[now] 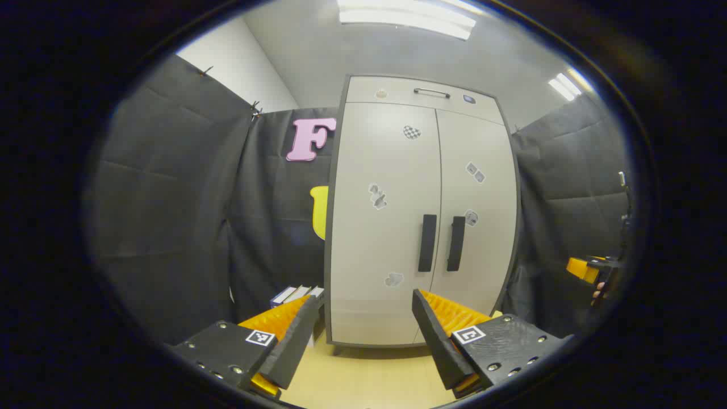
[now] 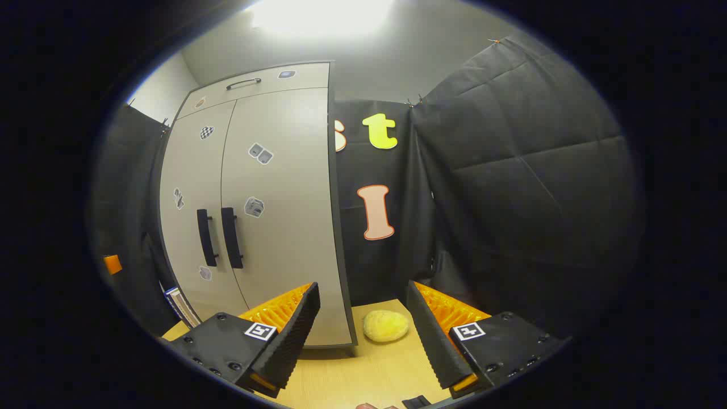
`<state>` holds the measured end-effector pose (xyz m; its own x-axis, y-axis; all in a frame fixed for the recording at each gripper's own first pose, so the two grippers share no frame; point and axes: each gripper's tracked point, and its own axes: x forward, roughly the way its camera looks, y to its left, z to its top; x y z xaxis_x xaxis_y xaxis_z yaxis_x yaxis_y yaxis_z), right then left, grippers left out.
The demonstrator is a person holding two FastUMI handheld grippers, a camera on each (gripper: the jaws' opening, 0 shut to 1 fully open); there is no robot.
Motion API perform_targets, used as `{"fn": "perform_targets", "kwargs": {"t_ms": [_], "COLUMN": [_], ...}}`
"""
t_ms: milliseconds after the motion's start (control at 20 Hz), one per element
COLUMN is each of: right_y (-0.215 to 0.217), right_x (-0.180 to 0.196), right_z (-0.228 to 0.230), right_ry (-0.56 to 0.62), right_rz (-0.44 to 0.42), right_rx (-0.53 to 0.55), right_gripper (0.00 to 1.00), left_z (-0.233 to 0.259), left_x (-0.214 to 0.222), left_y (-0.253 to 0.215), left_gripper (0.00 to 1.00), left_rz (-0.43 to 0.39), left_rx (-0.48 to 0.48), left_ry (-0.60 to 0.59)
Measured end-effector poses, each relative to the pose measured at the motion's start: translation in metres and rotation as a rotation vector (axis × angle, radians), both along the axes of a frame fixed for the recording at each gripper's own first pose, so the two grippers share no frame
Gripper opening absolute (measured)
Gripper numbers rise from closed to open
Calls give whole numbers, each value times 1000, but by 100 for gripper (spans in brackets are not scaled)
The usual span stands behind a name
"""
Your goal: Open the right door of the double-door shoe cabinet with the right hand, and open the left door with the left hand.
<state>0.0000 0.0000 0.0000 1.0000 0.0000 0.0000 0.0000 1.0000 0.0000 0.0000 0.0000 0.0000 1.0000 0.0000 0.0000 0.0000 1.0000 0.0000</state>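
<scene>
In front of both grippers: the shoe cabinet, doors closed.
In the left gripper view I see my left gripper spread apart below the left door handle; in the right gripper view my right gripper gapes too, a yellow, perhaps spongy lump between its fingers.

left gripper level, facing forward, jaws spread wide, nothing between the fingers. right gripper same pose, jaws wide apart and holding nothing, fingers clear of any surface. in the left gripper view the right gripper also shows far off at the right edge, a hand gripping it.
</scene>
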Motion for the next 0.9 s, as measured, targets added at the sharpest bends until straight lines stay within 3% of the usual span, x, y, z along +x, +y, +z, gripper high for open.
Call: {"fn": "perform_targets", "kwargs": {"t_ms": [500,650,750,900], "right_y": [5,-5,-3,-7], "right_x": [20,29,27,21], "right_z": [-8,-32,-50,-57], "right_ry": [23,59,115,124], "right_rz": [120,138,167,167], "right_rx": [-30,-62,-61,-79], "right_gripper": [97,95,97,97], "left_z": [-5,-30,-47,-54], "left_x": [-25,-33,-42,-46], "left_y": [-7,-13,-24,-28], "left_gripper": [97,98,98,97], "left_rz": [107,148,145,134], "left_rx": [8,-23,-68,-63], "left_ry": [7,41,83,105]}}
